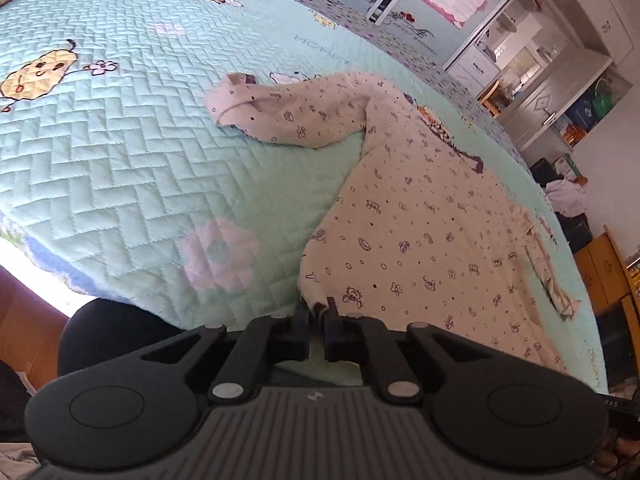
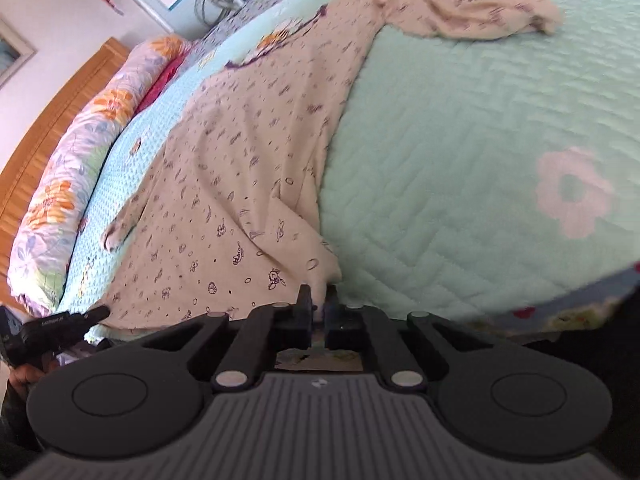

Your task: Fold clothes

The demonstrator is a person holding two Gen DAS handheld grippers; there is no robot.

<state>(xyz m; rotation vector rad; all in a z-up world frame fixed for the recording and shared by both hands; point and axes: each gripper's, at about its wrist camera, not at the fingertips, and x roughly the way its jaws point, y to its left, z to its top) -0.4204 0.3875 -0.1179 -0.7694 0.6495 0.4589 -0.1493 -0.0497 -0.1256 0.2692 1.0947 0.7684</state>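
A cream long-sleeved top [image 1: 420, 216] with small purple prints lies spread on the mint quilted bedspread [image 1: 120, 152]. One sleeve [image 1: 280, 108] stretches out to the left in the left wrist view. My left gripper [image 1: 319, 309] is shut on the near left hem corner of the top. In the right wrist view the same top [image 2: 248, 152] runs away from me, with a sleeve [image 2: 480, 8] at the far right. My right gripper [image 2: 319, 300] is shut on the near right hem corner. The left gripper [image 2: 96, 314] shows at the lower left there.
A floral bolster pillow [image 2: 68, 176] and a wooden headboard [image 2: 52, 120] lie along the left in the right wrist view. White cabinets [image 1: 560, 80] and a wooden chair [image 1: 608, 276] stand beyond the bed's right side. The bed's near edge [image 2: 560, 312] is close.
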